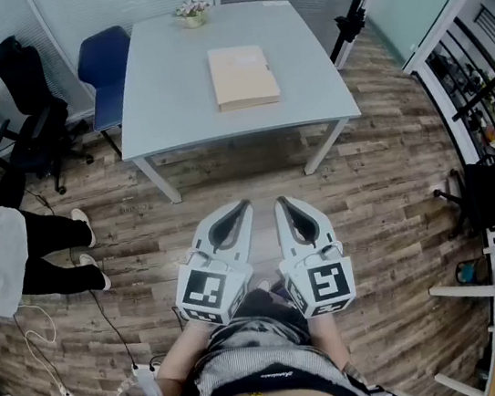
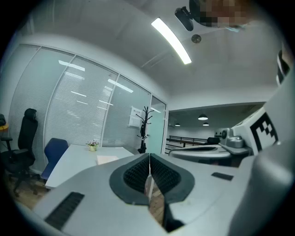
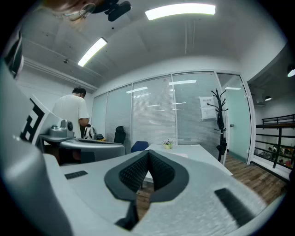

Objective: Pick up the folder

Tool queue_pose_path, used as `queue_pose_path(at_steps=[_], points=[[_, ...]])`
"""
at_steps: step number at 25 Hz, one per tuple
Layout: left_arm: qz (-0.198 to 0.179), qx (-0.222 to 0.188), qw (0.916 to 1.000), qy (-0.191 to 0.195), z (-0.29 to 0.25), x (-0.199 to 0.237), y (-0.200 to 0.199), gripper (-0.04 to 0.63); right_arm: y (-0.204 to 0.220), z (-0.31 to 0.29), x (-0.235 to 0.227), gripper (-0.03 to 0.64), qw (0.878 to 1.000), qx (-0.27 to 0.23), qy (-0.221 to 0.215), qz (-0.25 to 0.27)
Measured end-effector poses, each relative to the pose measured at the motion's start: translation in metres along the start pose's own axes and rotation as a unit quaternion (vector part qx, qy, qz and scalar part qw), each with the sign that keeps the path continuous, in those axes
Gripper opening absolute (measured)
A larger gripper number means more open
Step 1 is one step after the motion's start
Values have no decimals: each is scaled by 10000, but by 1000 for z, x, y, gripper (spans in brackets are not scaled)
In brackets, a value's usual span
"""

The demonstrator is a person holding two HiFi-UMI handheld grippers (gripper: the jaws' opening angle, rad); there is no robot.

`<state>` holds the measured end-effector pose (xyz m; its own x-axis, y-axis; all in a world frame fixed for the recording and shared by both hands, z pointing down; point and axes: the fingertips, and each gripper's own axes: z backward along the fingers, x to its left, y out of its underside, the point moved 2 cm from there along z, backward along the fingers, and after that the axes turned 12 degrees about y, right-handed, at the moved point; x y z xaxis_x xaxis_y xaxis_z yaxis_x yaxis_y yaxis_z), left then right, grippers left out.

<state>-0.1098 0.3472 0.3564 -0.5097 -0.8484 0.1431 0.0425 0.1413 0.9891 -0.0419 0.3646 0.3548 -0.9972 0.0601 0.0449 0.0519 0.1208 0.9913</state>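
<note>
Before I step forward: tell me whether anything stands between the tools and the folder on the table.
Nothing visible does. Only bare floor and the table's near edge separate the left tool and right tool from the folder; the flower pot stands beyond it, at the far edge.

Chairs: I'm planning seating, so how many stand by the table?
2. A blue chair stands at the table's far-left corner, and a black office chair further left of it. Others may sit outside the frame.

Left tool (image 1: 238, 209) and right tool (image 1: 281, 203) side by side, jaws closed, empty.
</note>
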Motion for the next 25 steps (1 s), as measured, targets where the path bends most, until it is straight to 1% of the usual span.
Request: queue_pose_path(at_steps=[4, 5, 6, 7, 9, 10, 11, 12, 16, 20, 25], points=[[58, -27, 10000, -56, -4, -2, 2, 12, 5, -1, -4, 3, 9998, -31, -79, -186], [74, -47, 9999, -58, -5, -2, 3, 14, 7, -1, -4, 24, 9997, -6, -102, -235], [89, -67, 9999, -61, -5, -2, 4, 17, 9, -1, -4, 74, 9996, 28, -122, -269], [103, -82, 9999, -68, -5, -2, 5, 20, 12, -1, -5, 109, 9995, 60, -140, -286], [147, -89, 9998, -99, -5, -2, 6, 30, 14, -1, -7, 109, 9994, 98, -154, -280], [179, -88, 9997, -112, -6, -2, 7, 49, 15, 0, -9, 109, 9995, 103, -144, -273], [216, -77, 9997, -117, -7, -2, 7, 73, 15, 0, -12, 111, 9995, 103, -133, -276], [254, -56, 9996, -116, -8, -2, 8, 113, 14, 0, -14, 118, 9994, 103, -131, -296], [364, -65, 9992, -159, -13, -3, 12, 115, 15, 0, -24, 124, 9991, 115, -206, -345], [369, -94, 9990, -221, -23, -10, 15, 115, 21, 1, -37, 135, 9995, 145, -220, -185], [385, -154, 9987, -286, -33, -16, 15, 117, 20, -1, -50, 143, 9992, 104, -310, -221]])
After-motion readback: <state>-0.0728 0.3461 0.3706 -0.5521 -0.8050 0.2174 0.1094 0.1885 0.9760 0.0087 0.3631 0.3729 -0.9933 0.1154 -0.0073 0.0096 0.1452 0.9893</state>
